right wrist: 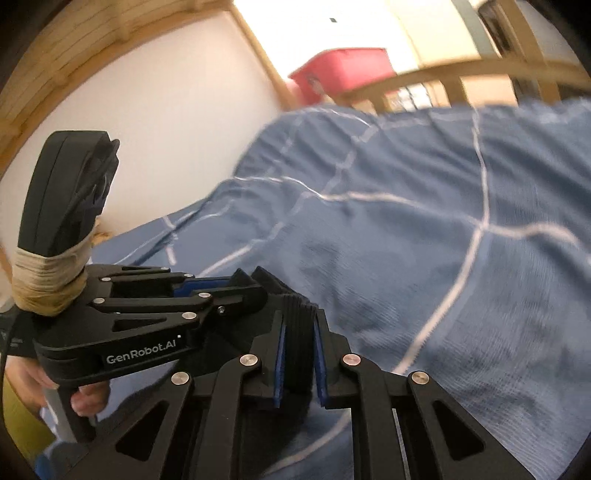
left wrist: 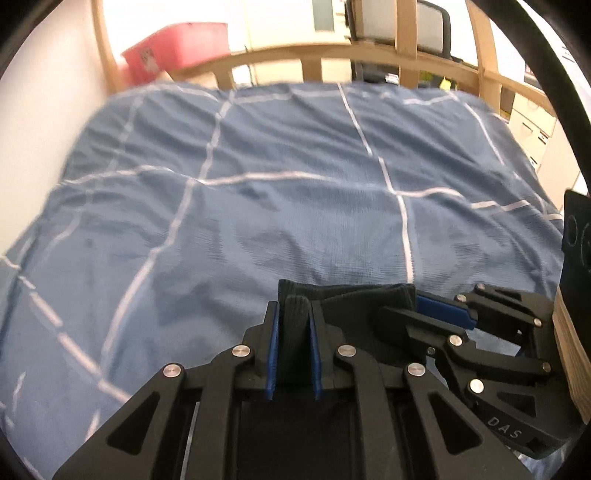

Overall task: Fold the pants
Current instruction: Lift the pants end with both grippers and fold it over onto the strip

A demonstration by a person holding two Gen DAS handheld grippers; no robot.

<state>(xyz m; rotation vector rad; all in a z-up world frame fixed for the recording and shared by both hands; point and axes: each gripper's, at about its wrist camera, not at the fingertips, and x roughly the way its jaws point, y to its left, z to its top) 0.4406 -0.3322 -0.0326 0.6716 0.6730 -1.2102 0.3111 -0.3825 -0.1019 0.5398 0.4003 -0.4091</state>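
The black pants (left wrist: 354, 299) are held up over the blue checked bedcover (left wrist: 258, 184). My left gripper (left wrist: 293, 314) is shut on a ribbed fold of the pants, low in the left wrist view. My right gripper (left wrist: 424, 306) is close on its right, shut on the same top edge of the cloth. In the right wrist view my right gripper (right wrist: 298, 321) pinches ribbed black pants cloth (right wrist: 297, 347), and my left gripper (right wrist: 236, 288) is just to its left, shut on the cloth. Most of the pants hang hidden below the grippers.
The bedcover (right wrist: 443, 240) covers the bed. A wooden rail (left wrist: 314, 55) runs along the far side. A red bin (left wrist: 173, 51) stands beyond it at the far left, next to a white wall (right wrist: 166, 129). An office chair (left wrist: 424, 26) and drawers (left wrist: 532, 125) are behind.
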